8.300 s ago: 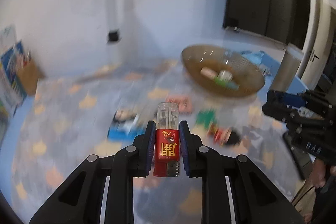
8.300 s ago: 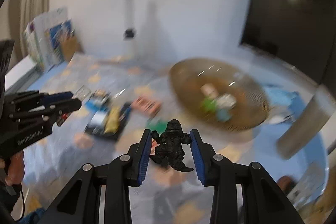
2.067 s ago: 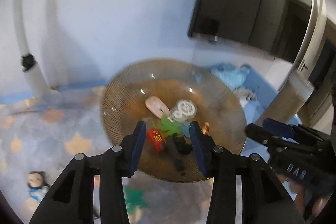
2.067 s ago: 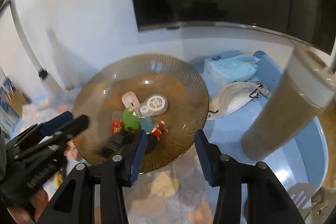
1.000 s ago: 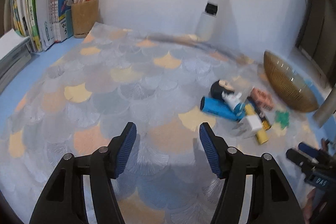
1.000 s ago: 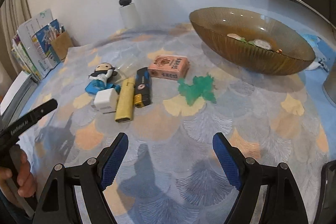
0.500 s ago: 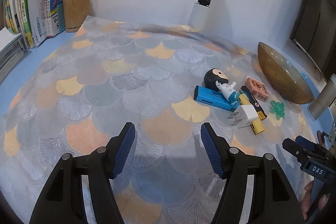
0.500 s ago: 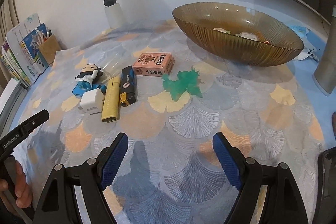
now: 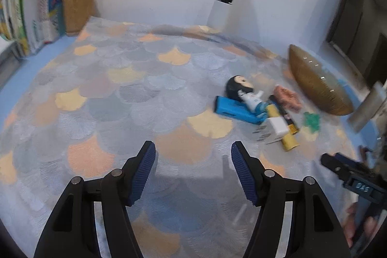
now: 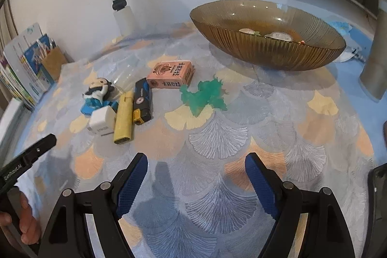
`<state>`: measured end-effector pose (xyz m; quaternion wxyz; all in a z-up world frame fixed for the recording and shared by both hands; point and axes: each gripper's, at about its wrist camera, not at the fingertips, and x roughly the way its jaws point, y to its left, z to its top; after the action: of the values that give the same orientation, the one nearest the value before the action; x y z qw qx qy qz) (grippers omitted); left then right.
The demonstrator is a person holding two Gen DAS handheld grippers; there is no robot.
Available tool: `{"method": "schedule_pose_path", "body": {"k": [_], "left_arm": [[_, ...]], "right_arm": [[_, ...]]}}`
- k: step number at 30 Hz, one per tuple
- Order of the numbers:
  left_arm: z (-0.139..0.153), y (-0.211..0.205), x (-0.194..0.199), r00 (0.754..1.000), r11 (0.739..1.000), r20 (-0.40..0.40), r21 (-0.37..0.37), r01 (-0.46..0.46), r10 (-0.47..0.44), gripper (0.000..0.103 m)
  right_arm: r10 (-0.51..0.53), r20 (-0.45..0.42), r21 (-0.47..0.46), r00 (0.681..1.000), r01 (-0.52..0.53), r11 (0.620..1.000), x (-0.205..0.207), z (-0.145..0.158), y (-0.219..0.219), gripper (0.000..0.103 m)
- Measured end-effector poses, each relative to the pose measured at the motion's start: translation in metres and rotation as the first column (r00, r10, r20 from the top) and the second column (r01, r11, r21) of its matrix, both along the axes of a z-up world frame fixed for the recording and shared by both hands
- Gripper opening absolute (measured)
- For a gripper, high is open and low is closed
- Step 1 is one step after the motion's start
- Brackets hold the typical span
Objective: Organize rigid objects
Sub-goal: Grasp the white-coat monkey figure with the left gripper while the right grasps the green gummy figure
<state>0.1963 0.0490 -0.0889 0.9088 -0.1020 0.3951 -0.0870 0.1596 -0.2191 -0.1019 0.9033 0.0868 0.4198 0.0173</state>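
Now both hand-held grippers, left [image 9: 191, 169] and right [image 10: 196, 181], hang open and empty; next is probably grasping the green toy [image 10: 205, 97] for the bowl [image 10: 268, 51].

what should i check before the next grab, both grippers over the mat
1. Left gripper empty, jaws apart: ok.
2. Right gripper empty, jaws apart: ok.
3. Green toy lies alone, free on all sides: ok.
4. White charger touches the yellow lighter: not ok for a clean pinch.
5. Amber bowl has spare room: ok.
6. Pink box clear of the dark lighter: cannot tell.
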Motion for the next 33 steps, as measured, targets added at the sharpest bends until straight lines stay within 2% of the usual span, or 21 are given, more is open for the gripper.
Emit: {"method": "schedule_pose_path", "body": {"k": [2,4,8,10,12,15,18,20,21,22,24,27,30,33], "left_arm": [[0.005,0.004,0.010,0.999,0.998,-0.035,-0.067,0.022,-0.024,0.063],[0.014,0.004,0.020,0.999,0.995,-0.032,-0.096,0.030,-0.033,0.063],[0.033,-0.024,0.047,0.996,0.996,-0.020,-0.018,0.089,-0.089,0.063],[0.029,-0.044,0.069,0.991,0.992,-0.058,0.021,0.124,-0.123,0.063],[0.023,-0.057,0.085,0.986,0.990,-0.091,0.015,0.140,-0.138,0.063],[0.011,-0.070,0.102,0.977,0.987,-0.137,-0.018,0.160,-0.161,0.063],[0.005,-0.082,0.107,0.978,0.986,-0.129,0.028,0.167,-0.163,0.062],[0.004,-0.088,0.109,0.981,0.984,-0.114,0.064,0.165,-0.157,0.060],[0.003,-0.091,0.110,0.982,0.983,-0.108,0.078,0.166,-0.157,0.051],[0.003,-0.093,0.111,0.982,0.982,-0.103,0.088,0.170,-0.161,0.052],[0.004,-0.094,0.112,0.982,0.980,-0.092,0.100,0.173,-0.164,0.051],[0.008,-0.089,0.108,0.984,0.983,-0.081,0.080,0.164,-0.158,0.051],[0.019,-0.078,0.092,0.986,0.987,-0.058,0.040,0.156,-0.154,0.051],[0.028,-0.063,0.064,0.990,0.990,-0.035,0.029,0.136,-0.135,0.051]], "right_arm": [[-0.007,-0.037,0.065,0.999,0.009,0.998,0.005,0.000,-0.008,0.082],[-0.029,-0.058,0.107,0.998,0.035,0.994,0.013,0.005,-0.015,0.082],[-0.043,-0.072,0.126,0.996,0.051,0.991,0.033,0.016,-0.023,0.082],[-0.040,-0.073,0.098,0.997,0.047,0.994,0.043,0.016,-0.023,0.081],[-0.040,-0.076,0.075,0.996,0.046,0.996,0.051,0.015,-0.023,0.081],[-0.026,-0.099,0.091,0.995,0.035,0.995,0.064,0.009,-0.025,0.081],[-0.014,-0.111,0.084,0.994,0.023,0.996,0.075,0.005,-0.024,0.081],[-0.015,-0.105,0.049,0.994,0.020,0.999,0.081,0.003,-0.020,0.074],[-0.014,-0.093,0.018,0.996,0.016,1.000,0.083,0.003,-0.016,0.063],[-0.014,-0.087,-0.004,0.996,0.014,1.000,0.083,0.002,-0.014,0.055],[0.007,-0.070,-0.044,0.998,-0.010,0.999,0.083,0.001,-0.007,0.046],[0.044,-0.057,-0.078,0.997,-0.049,0.996,0.080,0.002,0.000,0.044],[0.107,-0.012,-0.037,0.994,-0.107,0.994,0.063,0.015,0.000,0.044],[0.233,0.034,-0.013,0.972,-0.233,0.972,0.035,0.032,0.007,0.044]]}}
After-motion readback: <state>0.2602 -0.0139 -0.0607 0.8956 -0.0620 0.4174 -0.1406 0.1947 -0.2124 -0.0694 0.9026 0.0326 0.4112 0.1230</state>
